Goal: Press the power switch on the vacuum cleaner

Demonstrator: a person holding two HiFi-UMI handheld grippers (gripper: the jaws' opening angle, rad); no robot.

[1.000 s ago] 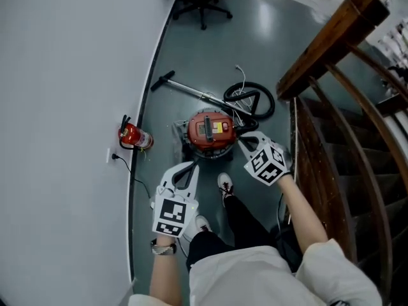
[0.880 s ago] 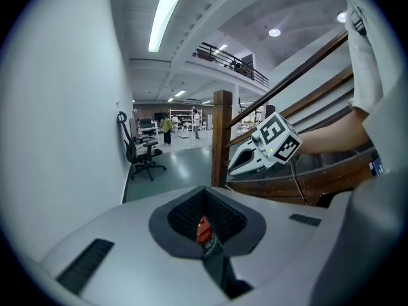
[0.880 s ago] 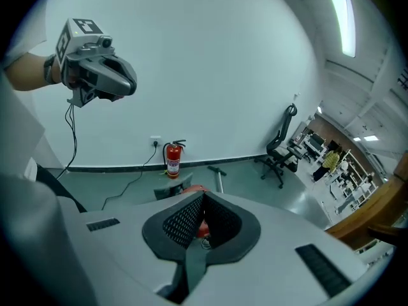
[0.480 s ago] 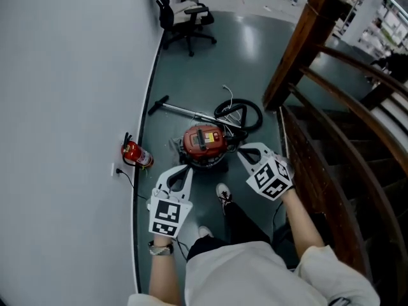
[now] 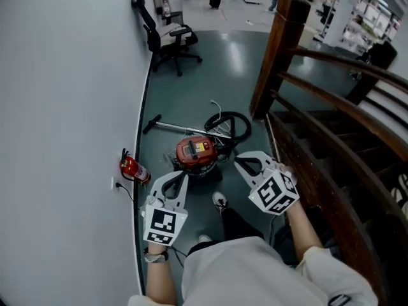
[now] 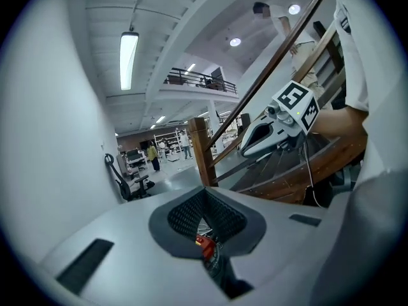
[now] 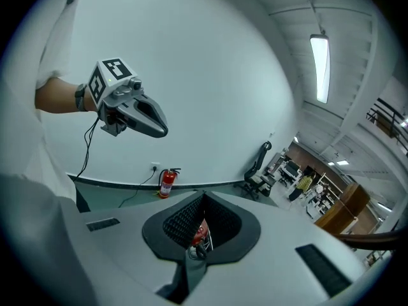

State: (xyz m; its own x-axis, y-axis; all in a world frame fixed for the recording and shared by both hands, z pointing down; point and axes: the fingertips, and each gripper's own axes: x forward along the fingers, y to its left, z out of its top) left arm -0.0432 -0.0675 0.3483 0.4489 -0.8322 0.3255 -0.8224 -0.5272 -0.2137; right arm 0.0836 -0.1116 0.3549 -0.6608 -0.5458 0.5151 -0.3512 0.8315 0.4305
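On the floor, squat red vacuum cleaner [image 5: 196, 152]

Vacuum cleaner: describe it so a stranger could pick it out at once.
From the thick post at the foot of the wooden staircase, look left across the floor toward the white wall. The vacuum cleaner sits between them. It is a round red drum with a yellow label on top and a black hose coiled behind it, squatter than the red fire extinguisher against the wall.
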